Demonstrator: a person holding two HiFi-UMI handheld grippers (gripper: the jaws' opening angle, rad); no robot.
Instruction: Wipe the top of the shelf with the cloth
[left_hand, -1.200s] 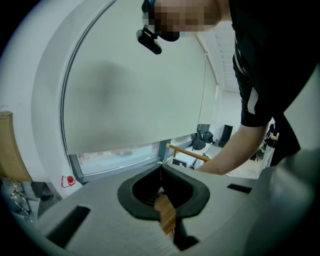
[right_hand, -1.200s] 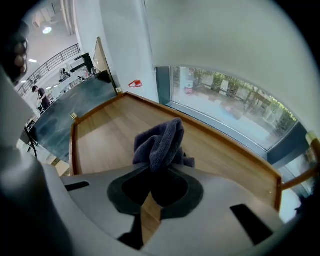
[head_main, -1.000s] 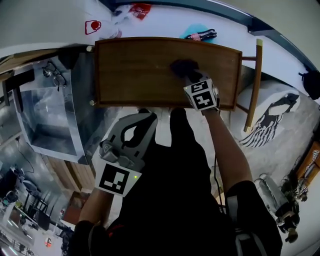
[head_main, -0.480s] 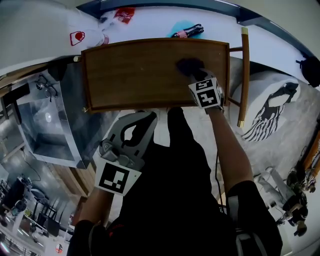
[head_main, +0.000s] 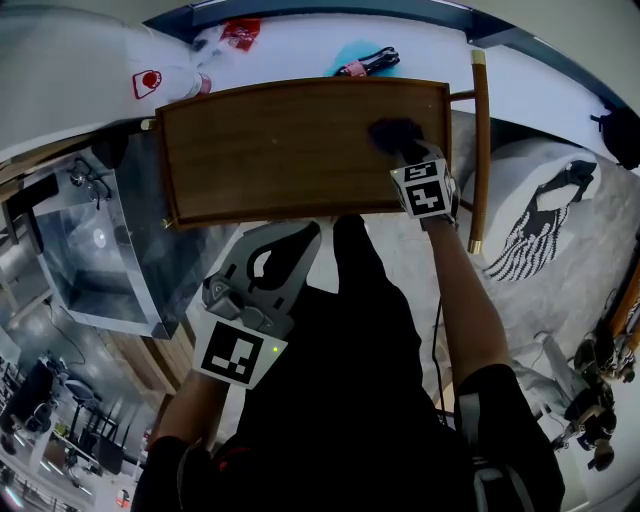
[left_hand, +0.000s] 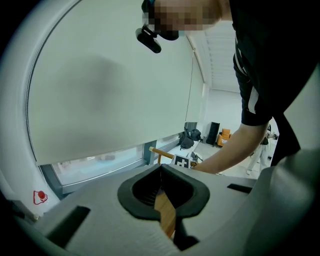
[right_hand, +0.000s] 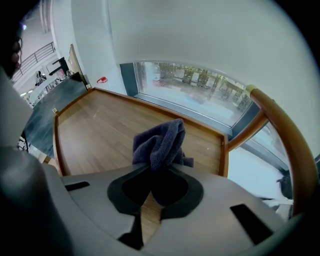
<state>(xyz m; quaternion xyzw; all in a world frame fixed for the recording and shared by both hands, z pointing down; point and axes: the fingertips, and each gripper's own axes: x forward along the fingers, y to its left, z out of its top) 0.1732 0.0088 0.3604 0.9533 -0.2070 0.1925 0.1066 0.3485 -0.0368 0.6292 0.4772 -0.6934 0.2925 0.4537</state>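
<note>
1. Glass case (head_main: 90, 250) stands left of the shelf (head_main: 280, 150), clear of your stroke.
2. Your left gripper (head_main: 290, 240) hangs off the shelf's near edge, jaws pressed together, holding nothing.
3. The cloth (head_main: 395, 133), pinched in your right gripper (head_main: 412, 160), has slid right over the last second and now sits near the shelf top's right end. That stroke looks nearly spent.
4. A wooden rail (head_main: 479, 150) stands just past that end; mind it.

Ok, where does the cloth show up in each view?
Head view: the cloth is upper right, on the right end of the shelf top, at the tip of the right gripper.
Right gripper view: centre, pinched between the jaws.
Left gripper view: not in it.
Shared landmark: the wooden rail beside the shelf.
</note>
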